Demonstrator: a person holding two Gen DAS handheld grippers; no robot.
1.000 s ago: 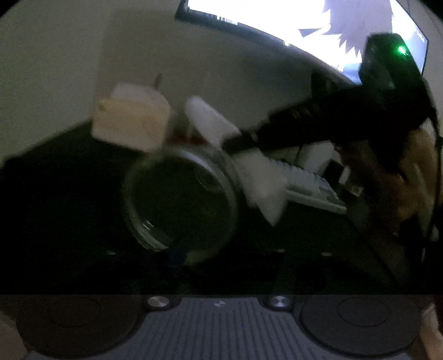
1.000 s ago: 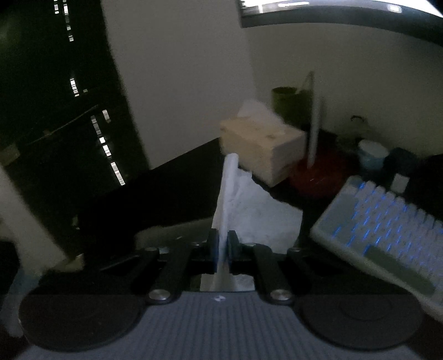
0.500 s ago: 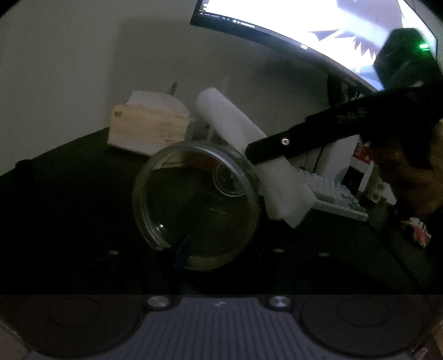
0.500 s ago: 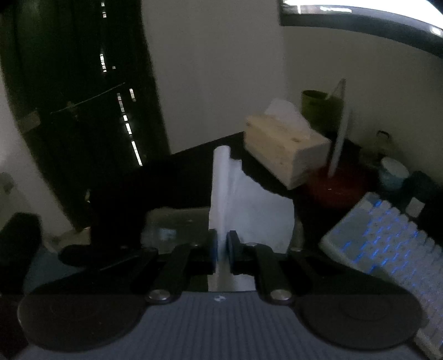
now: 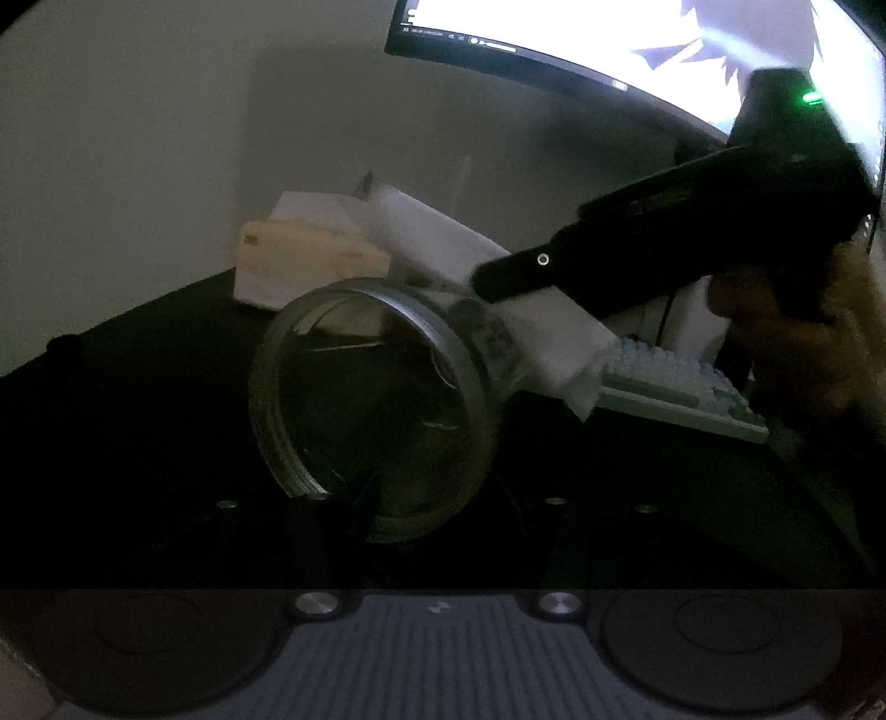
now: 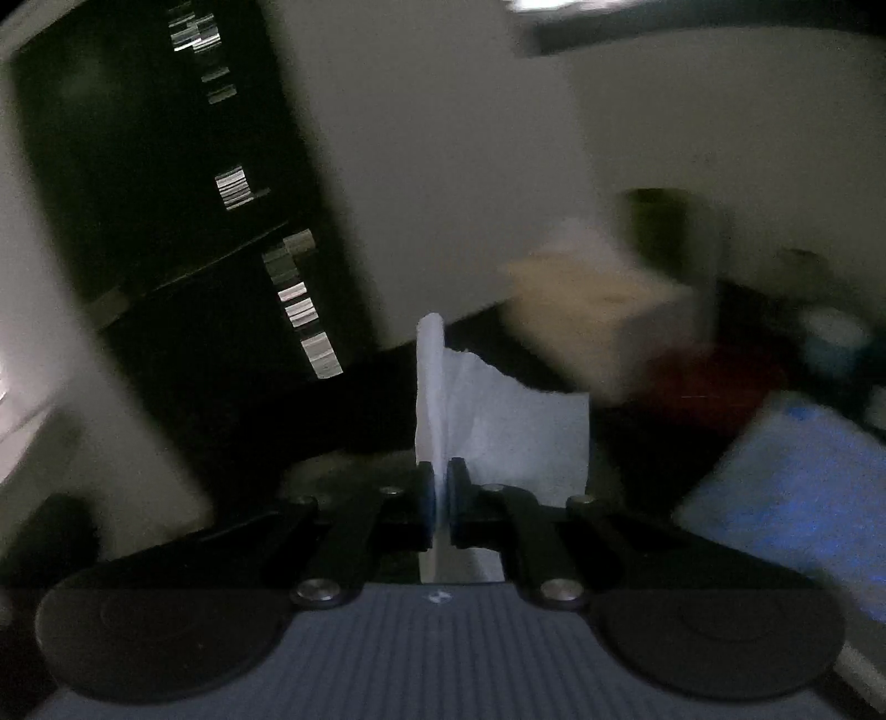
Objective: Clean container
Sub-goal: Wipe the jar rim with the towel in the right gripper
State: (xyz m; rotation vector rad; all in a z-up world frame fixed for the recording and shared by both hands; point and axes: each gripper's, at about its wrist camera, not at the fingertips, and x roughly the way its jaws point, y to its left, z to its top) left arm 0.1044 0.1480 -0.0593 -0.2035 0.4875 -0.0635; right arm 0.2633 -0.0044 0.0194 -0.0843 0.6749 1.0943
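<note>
A clear glass jar fills the middle of the left wrist view, lying tilted with its threaded mouth facing the camera. My left gripper is shut on the jar's lower rim, its fingers almost lost in the dark. From the right comes my right gripper, shut on a folded white tissue that lies against the jar's right outer wall. In the blurred right wrist view the tissue stands up between the blue pads of the right gripper, whose jaws are closing tighter on it.
Behind the jar stands a wooden tissue box on the dark desk. A pale keyboard lies at the right, a lit monitor above. A person's hand holds the right gripper. A red object sits near the keyboard.
The right gripper has brought the tissue leftward and closer, so it now lies against the jar's right side. The jar's mouth has turned slightly. The right wrist view has gone blurred with motion.
</note>
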